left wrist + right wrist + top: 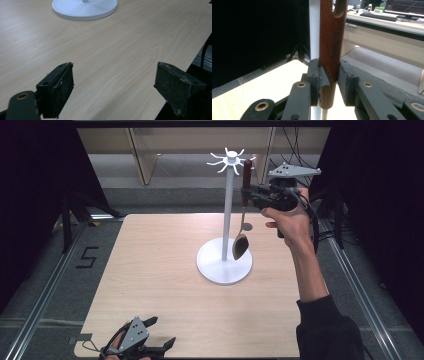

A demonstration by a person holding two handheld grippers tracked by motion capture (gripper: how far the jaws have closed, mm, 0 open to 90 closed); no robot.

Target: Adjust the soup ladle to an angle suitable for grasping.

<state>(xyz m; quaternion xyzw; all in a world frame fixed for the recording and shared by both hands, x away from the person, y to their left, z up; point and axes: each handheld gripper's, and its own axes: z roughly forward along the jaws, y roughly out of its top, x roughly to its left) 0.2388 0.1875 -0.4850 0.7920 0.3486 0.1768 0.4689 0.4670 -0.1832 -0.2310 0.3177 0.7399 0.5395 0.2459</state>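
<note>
Right gripper (248,195) clamped on spoon (332,50) handle beside stand (227,210) hooks — hanging step, probably unhooked yet. Next: slot over hook. Left gripper (113,87) released, idle.

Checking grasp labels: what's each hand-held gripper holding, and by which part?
Right hand-held gripper: shut on the ladle, clamping the lower end of its brown wooden handle, ladle hanging upright beside the white stand. Left hand-held gripper: open, holding nothing.

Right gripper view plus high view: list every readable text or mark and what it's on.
"SUPOR": down the brown wooden handle of the spoon, clamped in the right gripper.
"5": black mark on the floor left of the table.
Label and monitor on the far desk: too small to read.
</note>
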